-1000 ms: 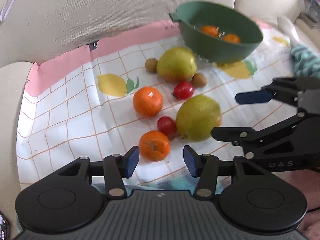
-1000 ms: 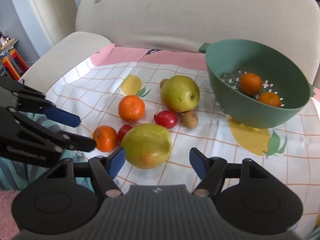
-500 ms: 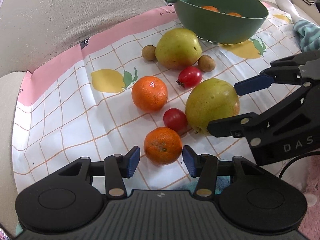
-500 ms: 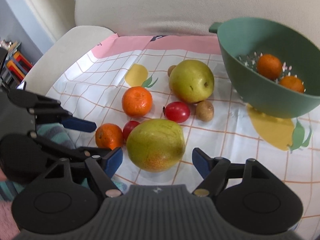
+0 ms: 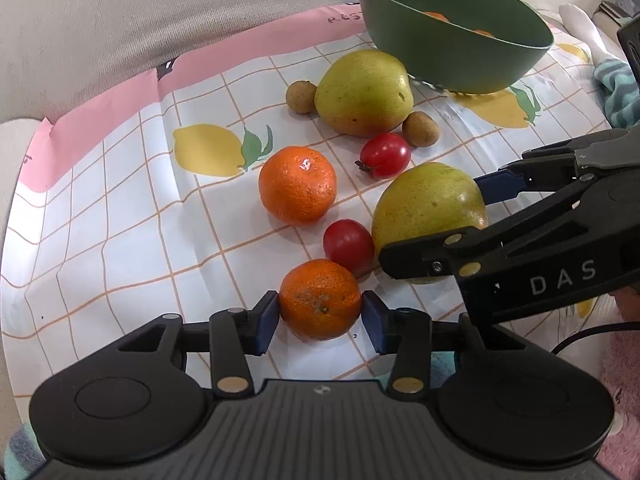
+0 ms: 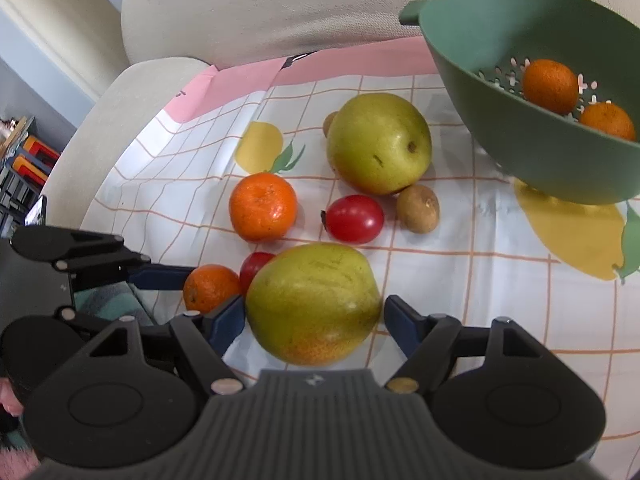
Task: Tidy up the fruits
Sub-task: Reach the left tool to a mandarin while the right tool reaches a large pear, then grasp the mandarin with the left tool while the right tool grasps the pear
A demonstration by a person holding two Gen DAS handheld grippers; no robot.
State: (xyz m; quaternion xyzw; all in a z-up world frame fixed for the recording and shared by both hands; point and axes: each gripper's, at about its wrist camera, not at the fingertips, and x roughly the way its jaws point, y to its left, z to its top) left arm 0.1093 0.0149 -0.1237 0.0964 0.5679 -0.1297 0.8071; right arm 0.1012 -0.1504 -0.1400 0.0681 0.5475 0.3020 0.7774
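Observation:
My left gripper (image 5: 320,316) has its pads against both sides of a small tangerine (image 5: 320,299) that rests on the checked cloth. My right gripper (image 6: 314,318) is open around a big green pear (image 6: 314,304), its pads close to both sides; in the left wrist view the pear (image 5: 430,210) sits between its fingers. A second tangerine (image 5: 297,185), a second pear (image 5: 363,93), two red tomatoes (image 5: 385,154) (image 5: 348,241) and two small brown fruits (image 5: 301,97) (image 5: 420,129) lie between. A green colander (image 6: 532,92) at the far right holds two tangerines (image 6: 550,86).
The fruits lie on a lemon-print checked cloth (image 5: 120,208) spread over a beige sofa seat, with the backrest (image 5: 160,20) behind. A teal striped towel (image 5: 616,92) lies at the right edge. Shelves (image 6: 24,168) stand far left in the right wrist view.
Both grippers have moved forward and down. The left gripper's pads have come up against the small tangerine. The right gripper's fingers now straddle the near pear.

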